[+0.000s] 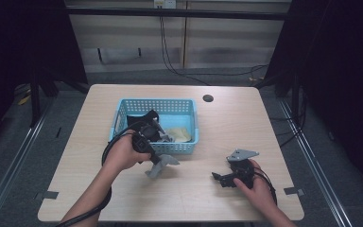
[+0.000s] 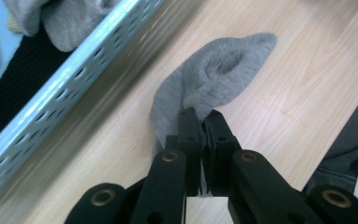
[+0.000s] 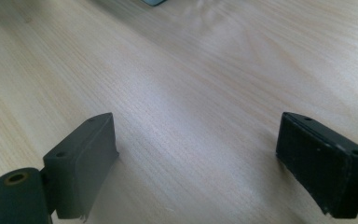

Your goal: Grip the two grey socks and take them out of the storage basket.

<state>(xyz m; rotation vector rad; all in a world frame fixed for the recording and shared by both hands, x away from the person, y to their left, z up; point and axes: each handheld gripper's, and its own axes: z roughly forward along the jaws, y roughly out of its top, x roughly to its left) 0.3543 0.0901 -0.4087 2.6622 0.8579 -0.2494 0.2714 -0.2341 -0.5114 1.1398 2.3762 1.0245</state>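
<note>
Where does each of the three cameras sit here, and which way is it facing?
High view: fixed above the person's side, looking forward and down on the table; both forearms, the left gripper and the right gripper show.
Left gripper view: rides on the left gripper, looking along its shut jaws at the grey sock they pinch beside the blue basket.
Right gripper view: rides on the right gripper, looking along its open jaws at bare tabletop.
Shared: the sock and the basket show in both the high and left gripper views.

High view looks down over the table [image 1: 217, 198]; both gripper views skim its wood closely.
</note>
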